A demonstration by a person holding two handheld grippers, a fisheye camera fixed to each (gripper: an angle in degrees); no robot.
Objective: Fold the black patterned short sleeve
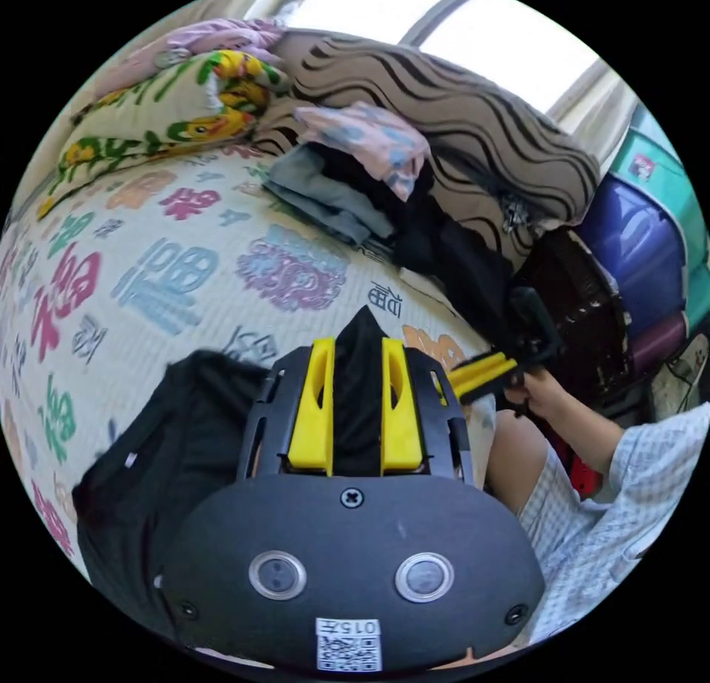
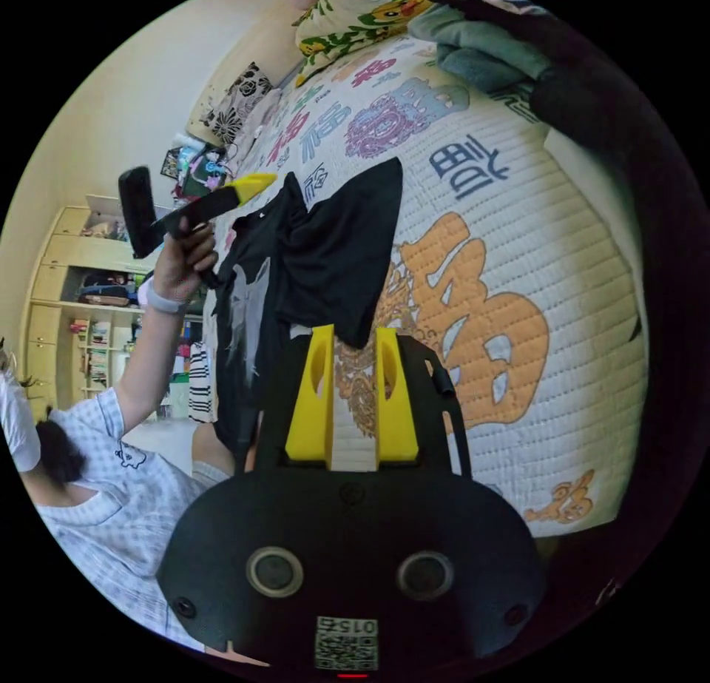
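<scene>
over the quilted bed cover (image 2: 518, 217), the black patterned short sleeve (image 2: 310, 268) hangs between both grippers, its long axis running from one to the other. the left gripper (image 1: 356, 357) is clamped on black cloth. the right gripper (image 2: 353, 339) has its jaws apart, a shirt corner dipping between them.

Bright window (image 1: 473, 24) behind bed (image 2: 518, 217) (quilted cover), shelves (image 2: 81, 298) by cream wall (image 2: 111, 120).
</scene>
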